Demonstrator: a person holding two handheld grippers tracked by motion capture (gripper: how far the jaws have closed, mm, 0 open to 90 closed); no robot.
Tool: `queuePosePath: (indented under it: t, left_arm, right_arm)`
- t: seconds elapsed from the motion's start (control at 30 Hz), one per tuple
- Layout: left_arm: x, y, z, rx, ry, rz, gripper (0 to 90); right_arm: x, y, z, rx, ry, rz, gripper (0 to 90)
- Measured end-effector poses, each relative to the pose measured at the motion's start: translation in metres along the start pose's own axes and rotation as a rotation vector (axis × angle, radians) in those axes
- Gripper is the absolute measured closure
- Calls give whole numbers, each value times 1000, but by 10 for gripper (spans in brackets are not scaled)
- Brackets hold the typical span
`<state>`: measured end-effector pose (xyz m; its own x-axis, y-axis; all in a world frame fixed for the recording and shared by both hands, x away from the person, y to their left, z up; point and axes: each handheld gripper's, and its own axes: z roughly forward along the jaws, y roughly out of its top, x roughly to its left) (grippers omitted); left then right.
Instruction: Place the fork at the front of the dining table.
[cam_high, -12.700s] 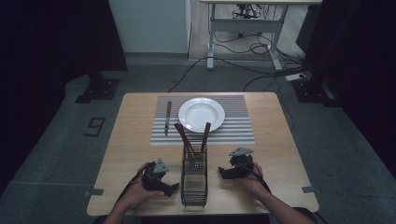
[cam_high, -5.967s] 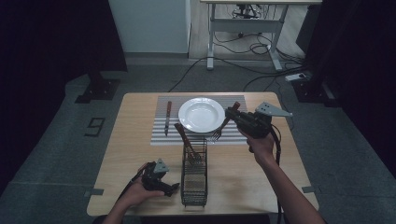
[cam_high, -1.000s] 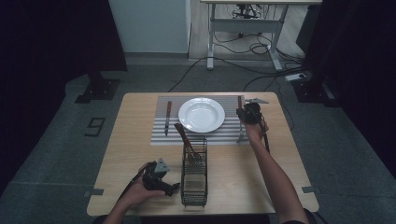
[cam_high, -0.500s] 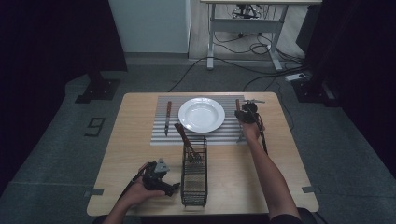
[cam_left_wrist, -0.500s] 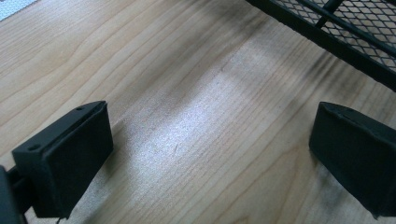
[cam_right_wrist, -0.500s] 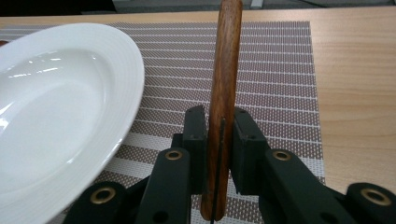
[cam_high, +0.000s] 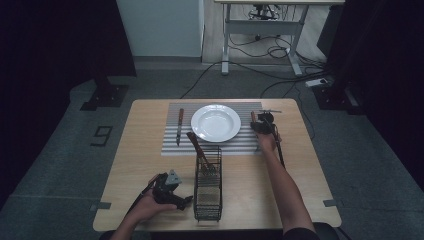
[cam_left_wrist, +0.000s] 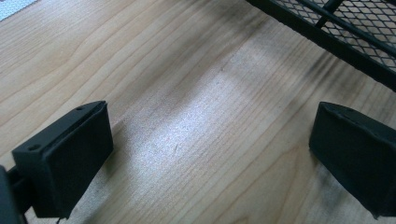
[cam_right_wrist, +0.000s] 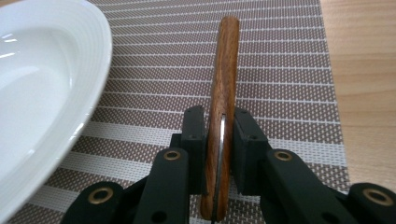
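**A:** Your right hand-held gripper (cam_right_wrist: 219, 140) is clamped on the wooden-handled utensil (cam_right_wrist: 223, 84). The jaws pinch the handle from both sides, with the metal edge of its tang showing between them. In the high view that right hand-held gripper (cam_high: 261, 125) sits over the right strip of the striped placemat (cam_high: 250, 145), just beside the white plate (cam_high: 216, 122).

**B:** And which way does the piece lie?

**A:** Its long axis runs straight out ahead of your jaws, handle end pointing away from you and parallel to the placemat's right edge. The plate's rim (cam_right_wrist: 88, 93) is to the left of it, apart and not touching. I'd judge the piece is low over the mat; whether it rests on it I cannot tell.

**B:** So what does the next move hang on?

**A:** On keeping that axis parallel to the knife (cam_high: 179, 125) on the plate's far side, and on setting it down in the bare strip between the plate and the mat's edge. Your right arm is the one in place. Your left hand-held gripper (cam_high: 172, 192) lies near you on the worktop (cam_high: 150, 150), jaws wide apart and empty, beside the wire caddy (cam_high: 207, 190), which holds another wooden-handled piece (cam_high: 197, 147).
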<state>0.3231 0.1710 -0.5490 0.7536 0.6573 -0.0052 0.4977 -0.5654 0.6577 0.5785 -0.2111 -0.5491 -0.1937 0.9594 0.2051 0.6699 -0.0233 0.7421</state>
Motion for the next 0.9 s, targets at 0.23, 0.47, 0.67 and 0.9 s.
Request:
queuePosePath:
  t: [0.23,0.47,0.67,0.9]
  left_arm:
    - [0,0,0,0,0,0,0]
    - [0,0,0,0,1,0,0]
    - [0,0,0,0,1,-1,0]
    - [0,0,0,0,1,-1,0]
  right_arm:
    - [6,4,2,30,-32,-63,761]
    - [10,2,2,26,-47,-96,718]
    - [9,1,0,23,-34,-89,687]
    - [0,2,-17,29,17,-80,663]
